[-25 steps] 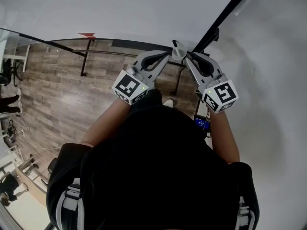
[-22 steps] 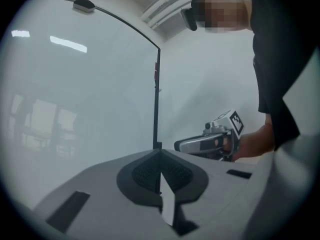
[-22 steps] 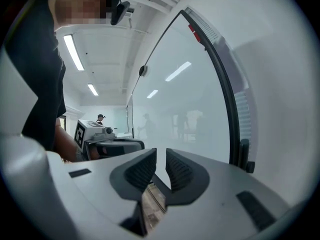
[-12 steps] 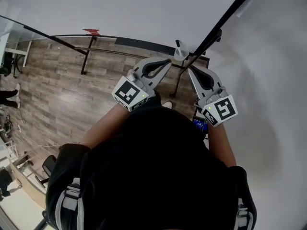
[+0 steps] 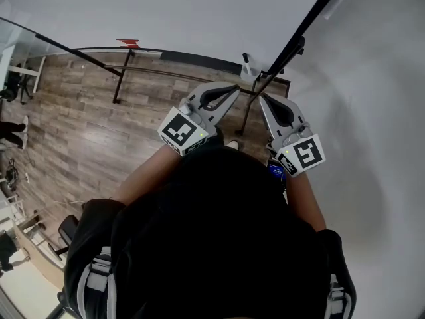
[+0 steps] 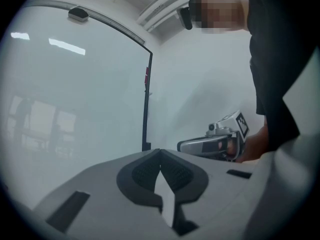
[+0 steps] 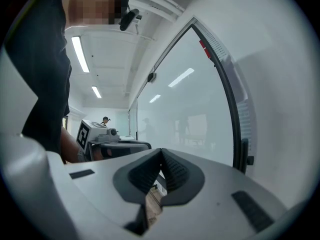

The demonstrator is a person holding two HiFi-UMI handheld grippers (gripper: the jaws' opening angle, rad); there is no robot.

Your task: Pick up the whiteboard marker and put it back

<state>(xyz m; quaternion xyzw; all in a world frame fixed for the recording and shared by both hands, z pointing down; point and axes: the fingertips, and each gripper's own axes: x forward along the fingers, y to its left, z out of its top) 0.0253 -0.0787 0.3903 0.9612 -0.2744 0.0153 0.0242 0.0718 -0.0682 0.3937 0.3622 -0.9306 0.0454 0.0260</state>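
Whiteboard marker (image 5: 246, 64), as far as the head view lets you tell, is the small pale stick with a dark tip. It stands at the lower edge of the whiteboard (image 5: 172, 12), just beyond your two claw tips and touching neither. Your left claw (image 6: 160, 151) is closed, tip against tip, and empty. Your right claw (image 7: 160, 150) is closing, its jaws all but together with nothing between them. Both claws point toward the board.
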